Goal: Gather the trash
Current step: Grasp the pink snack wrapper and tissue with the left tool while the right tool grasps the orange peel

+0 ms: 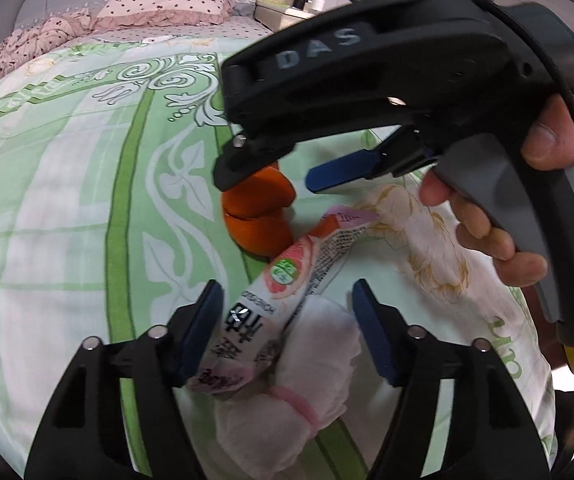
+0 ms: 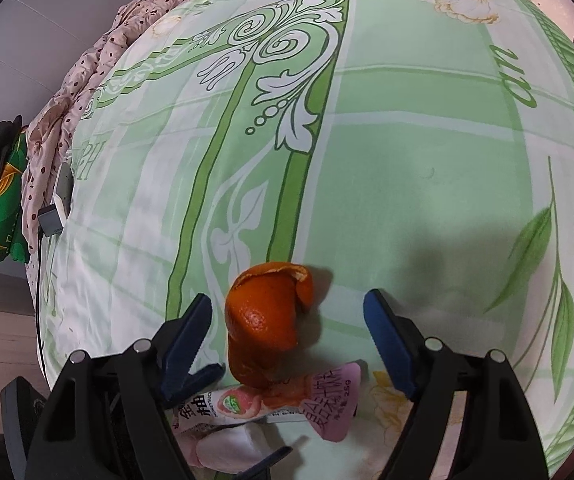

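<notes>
- The bed point(image 2: 427, 160), under a green-and-white floral cover, filled both views; a dotted pink quilt point(image 2: 87, 80) was bunched along its far edge and a matching pillow point(image 1: 167, 2) lay at the head.
- Three pieces of trash lay close together on the cover, none lifted yet, so by my reading the collecting had barely started and all three remained to be picked up.
- The crumpled white tissue point(image 1: 311, 360) was the largest; it lay under and beside the wrapper, nearest the left camera.
- The orange peel point(image 2: 265, 320) sat curled and touching the wrapper's far end.
- The pink snack wrapper point(image 1: 271, 292) lay slanted across the tissue.
- The left gripper point(image 1: 287, 332) had its fingers half spread around the wrapper's near end and the tissue; the left pad seemed to touch the wrapper, the right one stood clear, so nothing was pinched yet.
- The right gripper point(image 2: 287, 336), held in a person's hand point(image 1: 495, 216), hung with its fingers spread wide on either side of the peel, touching neither side.
- No bin or bag showed in either view.
</notes>
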The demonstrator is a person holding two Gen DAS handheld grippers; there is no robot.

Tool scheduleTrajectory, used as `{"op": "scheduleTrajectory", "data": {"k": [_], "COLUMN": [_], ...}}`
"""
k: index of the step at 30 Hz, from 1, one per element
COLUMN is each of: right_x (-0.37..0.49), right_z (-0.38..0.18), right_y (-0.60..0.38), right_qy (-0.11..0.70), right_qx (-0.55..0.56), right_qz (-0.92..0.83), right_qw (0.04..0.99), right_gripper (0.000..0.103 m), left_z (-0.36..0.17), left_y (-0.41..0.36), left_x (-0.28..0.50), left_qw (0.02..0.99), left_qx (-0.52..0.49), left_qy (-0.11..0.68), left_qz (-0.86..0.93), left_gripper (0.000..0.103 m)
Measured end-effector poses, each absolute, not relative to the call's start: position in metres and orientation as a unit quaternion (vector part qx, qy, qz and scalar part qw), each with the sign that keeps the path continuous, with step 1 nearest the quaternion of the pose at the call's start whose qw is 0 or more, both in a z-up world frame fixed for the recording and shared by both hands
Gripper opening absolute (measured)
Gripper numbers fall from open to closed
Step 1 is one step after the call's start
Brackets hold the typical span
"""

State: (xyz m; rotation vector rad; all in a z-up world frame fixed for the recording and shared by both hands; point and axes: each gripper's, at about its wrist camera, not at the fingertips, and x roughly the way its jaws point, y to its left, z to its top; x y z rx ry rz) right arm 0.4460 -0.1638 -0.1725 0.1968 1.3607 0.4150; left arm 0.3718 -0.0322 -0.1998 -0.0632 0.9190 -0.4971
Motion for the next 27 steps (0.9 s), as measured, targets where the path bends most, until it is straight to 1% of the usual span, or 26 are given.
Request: {"op": "scheduleTrajectory", "data": {"k": [1, 2, 3, 4, 5, 6, 7, 8, 9, 11, 17, 27], "right_x": [0.447, 0.447, 0.447, 0.447, 0.447, 0.447, 0.446, 0.445, 0.445, 0.444, 0.441, 0.426], "right_z": [-0.173, -0.173, -0.173, -0.174, -0.175, -0.175, -0.175, -0.175, -0.175, -0.174, -0.169, -0.141], "right_y": [-0.163, -0.164, -0.165, -0.165, -0.165, -0.166, -0.166, -0.165, -0.165, -0.167, -0.168, -0.176], "right_qy": [0.622, 0.621, 0.619, 0.619, 0.622, 0.623, 0.623, 0.622, 0.621, 0.621, 0.611, 0.587], "right_qx": [0.091, 0.092, 0.095, 0.101, 0.11, 0.12, 0.124, 0.124, 0.126, 0.136, 0.138, 0.158], "right_qz": [0.187, 0.183, 0.186, 0.193, 0.2, 0.204, 0.202, 0.202, 0.203, 0.204, 0.211, 0.214], "right_qw": [0.755, 0.757, 0.757, 0.754, 0.749, 0.745, 0.746, 0.747, 0.746, 0.744, 0.75, 0.765], "right_gripper": [0.068, 0.063, 0.06, 0.052, 0.047, 0.04, 0.038, 0.036, 0.035, 0.029, 0.022, 0.02], "left_z": [-0.2, -0.2, -0.201, -0.2, -0.2, -0.199, -0.198, -0.197, -0.196, -0.193, -0.188, -0.164], "left_y": [-0.035, -0.039, -0.041, -0.043, -0.045, -0.046, -0.048, -0.049, -0.051, -0.052, -0.055, -0.055], "left_x": [0.371, 0.37, 0.369, 0.368, 0.367, 0.365, 0.364, 0.362, 0.36, 0.355, 0.344, 0.331], "left_qw": [0.866, 0.864, 0.864, 0.866, 0.867, 0.868, 0.87, 0.871, 0.872, 0.876, 0.877, 0.878], "left_qx": [-0.026, -0.02, -0.014, -0.01, -0.009, -0.006, -0.001, 0.004, 0.007, 0.012, 0.018, 0.026], "left_qy": [0.438, 0.437, 0.436, 0.433, 0.43, 0.427, 0.423, 0.42, 0.418, 0.409, 0.405, 0.399], "left_qz": [-0.242, -0.247, -0.249, -0.249, -0.251, -0.253, -0.253, -0.254, -0.256, -0.255, -0.258, -0.263], "left_gripper": [0.052, 0.041, 0.038, 0.037, 0.033, 0.031, 0.03, 0.027, 0.027, 0.026, 0.025, 0.025]}}
